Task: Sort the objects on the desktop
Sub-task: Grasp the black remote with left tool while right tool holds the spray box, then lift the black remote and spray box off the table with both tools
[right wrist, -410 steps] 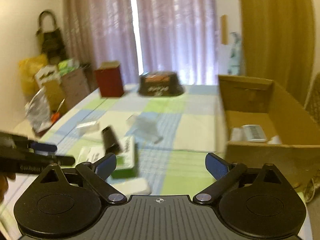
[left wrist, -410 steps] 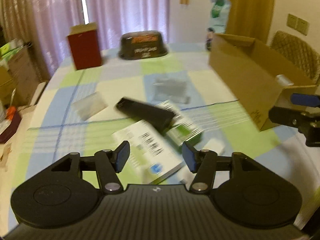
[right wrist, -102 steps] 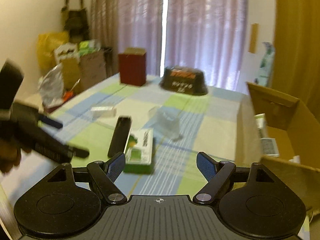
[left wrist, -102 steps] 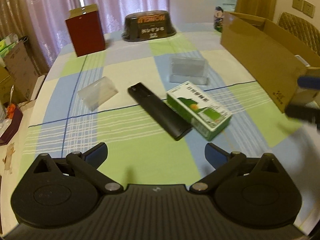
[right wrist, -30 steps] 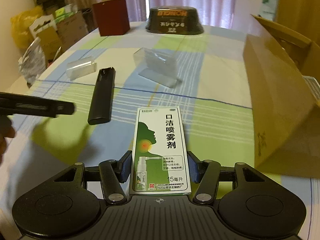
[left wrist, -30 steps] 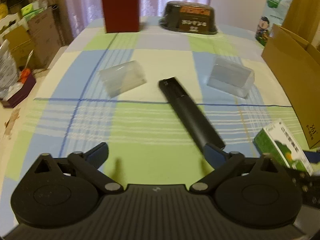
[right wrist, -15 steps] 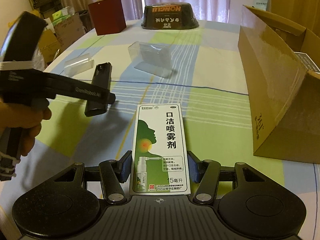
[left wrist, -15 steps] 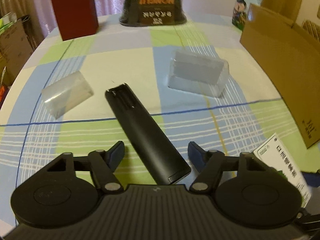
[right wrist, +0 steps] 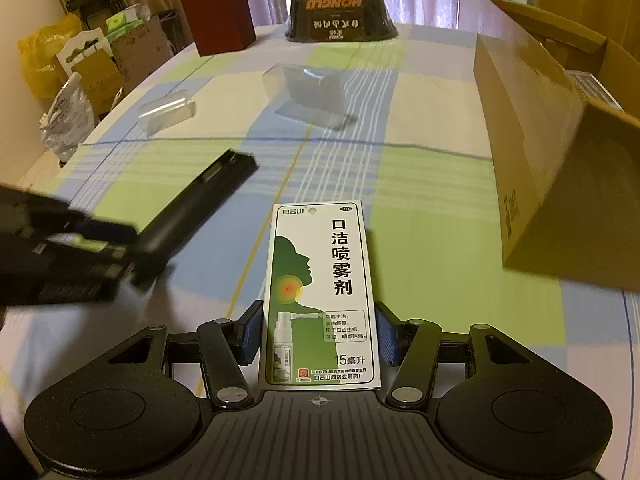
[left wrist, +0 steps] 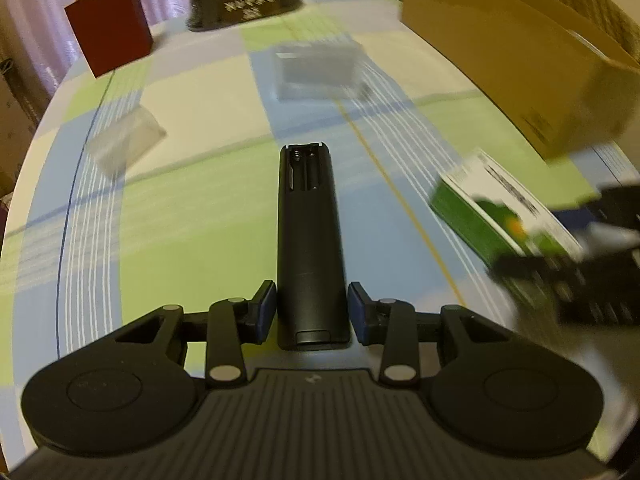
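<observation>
A black remote [left wrist: 310, 240], battery bay uncovered at its far end, lies straight ahead between the pads of my left gripper [left wrist: 312, 312], which is shut on its near end. In the right wrist view the same remote [right wrist: 192, 216] slants up from the blurred left gripper's fingers [right wrist: 104, 232]. My right gripper [right wrist: 318, 338] is shut on a green and white spray box [right wrist: 320, 280], held flat over the checked tablecloth. That spray box [left wrist: 492, 208] appears blurred at the right of the left wrist view.
An open cardboard box [right wrist: 532, 140] with items inside stands on the right. Two clear plastic cases [right wrist: 308, 92] [right wrist: 166, 114] lie mid-table. A dark red box [right wrist: 220, 20] and a dark upturned container [right wrist: 340, 12] stand at the far edge. Bags and cartons crowd the floor on the left.
My left gripper has shut on the remote, which now points straight ahead instead of slanting. The right gripper still holds the spray box and has shifted slightly.
</observation>
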`<action>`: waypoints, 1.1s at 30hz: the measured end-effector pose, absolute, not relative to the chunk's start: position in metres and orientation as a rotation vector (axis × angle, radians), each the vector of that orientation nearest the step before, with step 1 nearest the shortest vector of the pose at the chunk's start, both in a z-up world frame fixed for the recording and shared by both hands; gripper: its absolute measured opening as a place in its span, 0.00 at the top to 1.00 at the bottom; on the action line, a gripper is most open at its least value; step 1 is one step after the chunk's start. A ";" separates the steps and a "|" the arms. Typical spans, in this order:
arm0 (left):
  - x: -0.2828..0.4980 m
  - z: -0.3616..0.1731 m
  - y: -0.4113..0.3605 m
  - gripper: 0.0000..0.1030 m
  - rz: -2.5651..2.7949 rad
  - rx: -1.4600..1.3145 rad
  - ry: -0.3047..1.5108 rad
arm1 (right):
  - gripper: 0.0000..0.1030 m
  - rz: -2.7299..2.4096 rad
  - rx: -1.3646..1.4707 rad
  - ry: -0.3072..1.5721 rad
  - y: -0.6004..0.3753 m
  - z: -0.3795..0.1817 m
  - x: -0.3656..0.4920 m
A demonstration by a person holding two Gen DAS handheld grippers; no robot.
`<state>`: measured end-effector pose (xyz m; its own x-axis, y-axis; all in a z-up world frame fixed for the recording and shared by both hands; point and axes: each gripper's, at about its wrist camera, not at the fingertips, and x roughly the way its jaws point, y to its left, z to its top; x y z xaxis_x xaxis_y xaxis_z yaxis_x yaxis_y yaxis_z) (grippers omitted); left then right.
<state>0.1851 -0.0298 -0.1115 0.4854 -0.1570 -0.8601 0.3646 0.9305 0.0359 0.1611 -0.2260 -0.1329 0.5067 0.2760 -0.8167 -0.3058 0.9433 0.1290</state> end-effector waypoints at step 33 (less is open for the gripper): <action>0.156 -0.119 -0.026 0.67 -0.360 0.203 1.006 | 0.36 0.378 -0.147 0.921 -0.208 -0.143 0.127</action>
